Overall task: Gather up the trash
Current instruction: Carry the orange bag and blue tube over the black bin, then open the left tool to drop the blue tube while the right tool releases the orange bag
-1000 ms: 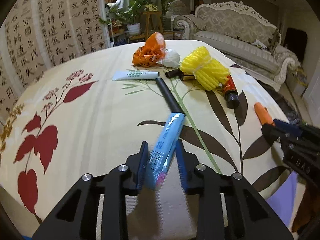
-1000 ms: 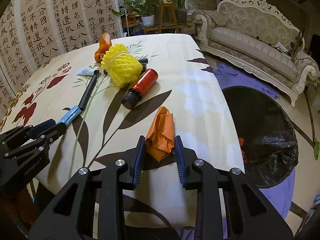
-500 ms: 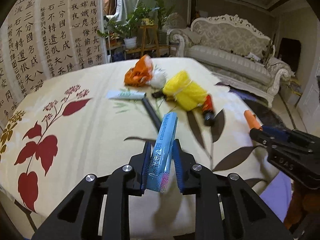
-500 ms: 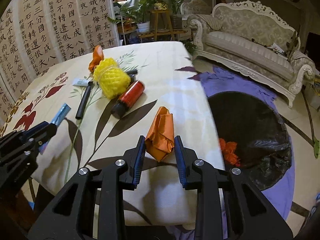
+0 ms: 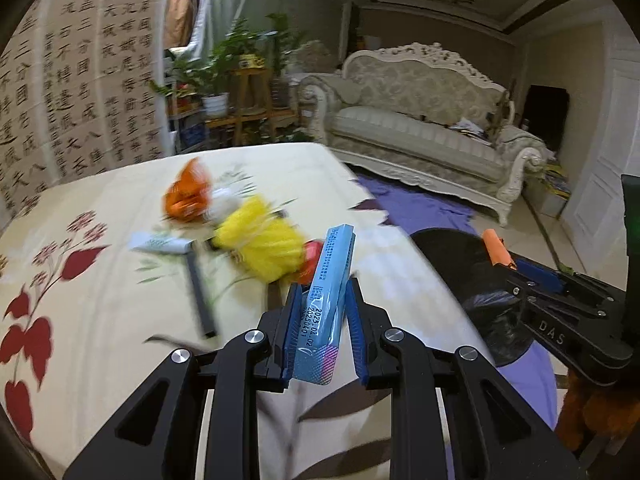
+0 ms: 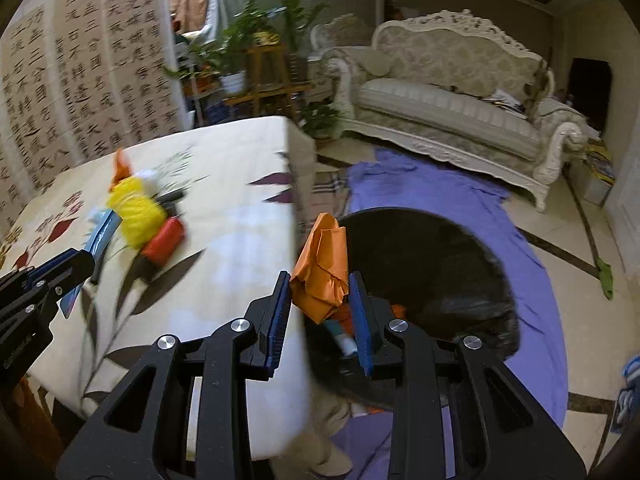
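My left gripper (image 5: 322, 304) is shut on a blue tube (image 5: 330, 284) and holds it above the table's right part. My right gripper (image 6: 320, 292) is shut on a crumpled orange paper (image 6: 324, 268), held past the table's right edge over the black bin bag (image 6: 432, 264) on the floor. The right gripper and its orange paper (image 5: 496, 246) also show at the right of the left wrist view. The bin holds orange scraps and a small tube (image 6: 344, 342).
On the floral tablecloth (image 5: 100, 300) lie an orange bag (image 5: 186, 196), a yellow foam net (image 5: 264, 244), a red bottle (image 6: 164, 240), a white tube (image 5: 160, 245) and a black stick (image 5: 198, 292). A purple sheet (image 6: 460, 196) and a sofa (image 6: 448, 92) lie beyond.
Both grippers have swung right with their loads. The right gripper moved from over the table to over the bin. The left gripper lifted the blue tube higher.
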